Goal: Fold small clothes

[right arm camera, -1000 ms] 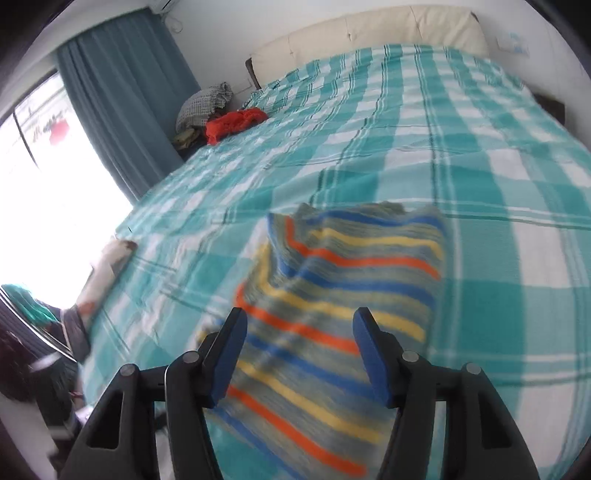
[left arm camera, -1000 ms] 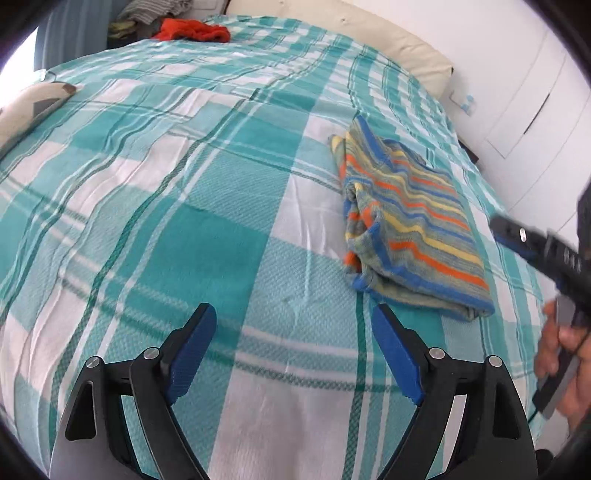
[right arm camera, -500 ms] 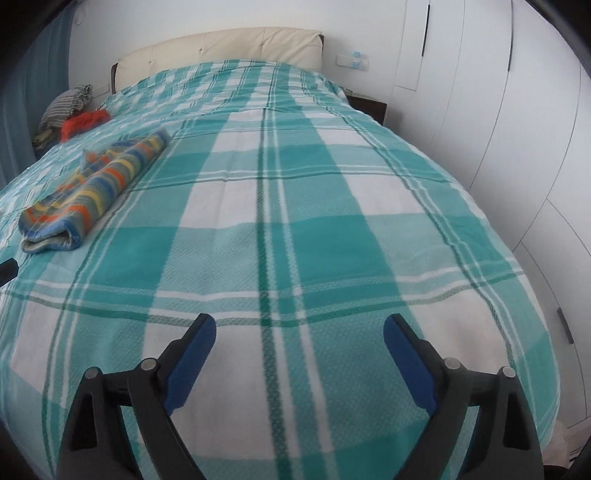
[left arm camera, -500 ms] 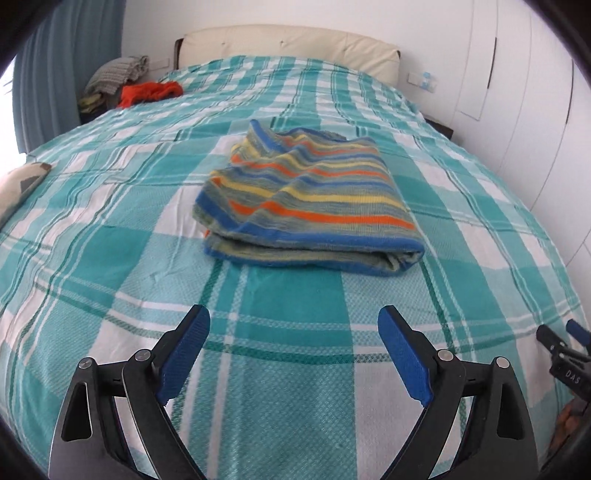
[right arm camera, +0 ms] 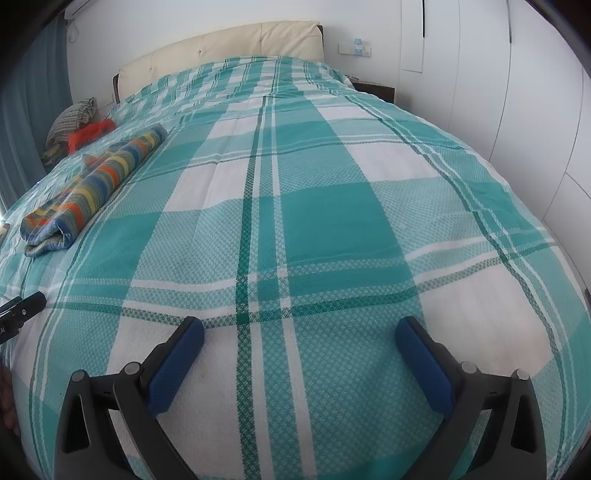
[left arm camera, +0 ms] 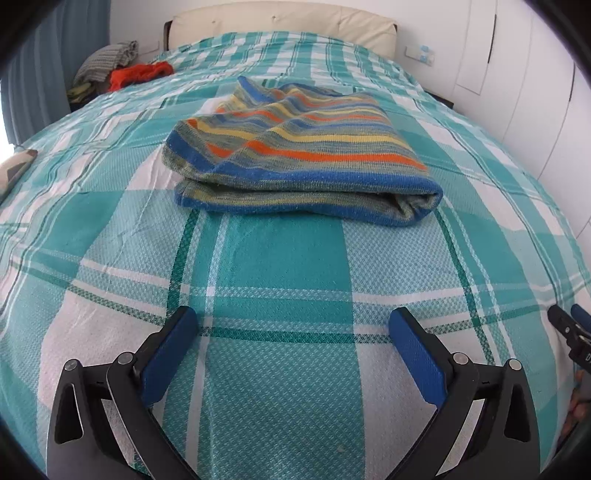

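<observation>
Nearest in the left wrist view, the left gripper [left arm camera: 293, 325] hangs over bare bedspread with its blue-padded jaws spread wide and nothing between them; they have just been opening further. The right gripper [right arm camera: 299, 334] stands the same way in its own view, jaws wide apart over a white and teal check, empty, and it too has just been opening. The two tools sit side by side: a black tip of the right one pokes in at the right edge of the left view, with a bit of the person's hand [left arm camera: 576, 402] below it, and the left one's tip shows at the left edge of the right view. Both hover low over the teal plaid bedspread [left arm camera: 280, 266], which covers the whole bed. Farther on, straight ahead of the left gripper and well apart from it, lies the folded striped garment [left arm camera: 295, 155] (blue, orange, yellow and grey-green bands), flat on the bedspread with its thick folded edge towards the camera; from the right wrist it lies far to the left. Beyond it, at the far left corner of the bed, sits a red cloth [left arm camera: 140, 74] beside a grey checked bundle [left arm camera: 107, 61]. The cream padded headboard [left arm camera: 280, 22] closes the far end, with white wardrobe doors [right arm camera: 517, 110] along the right.
</observation>
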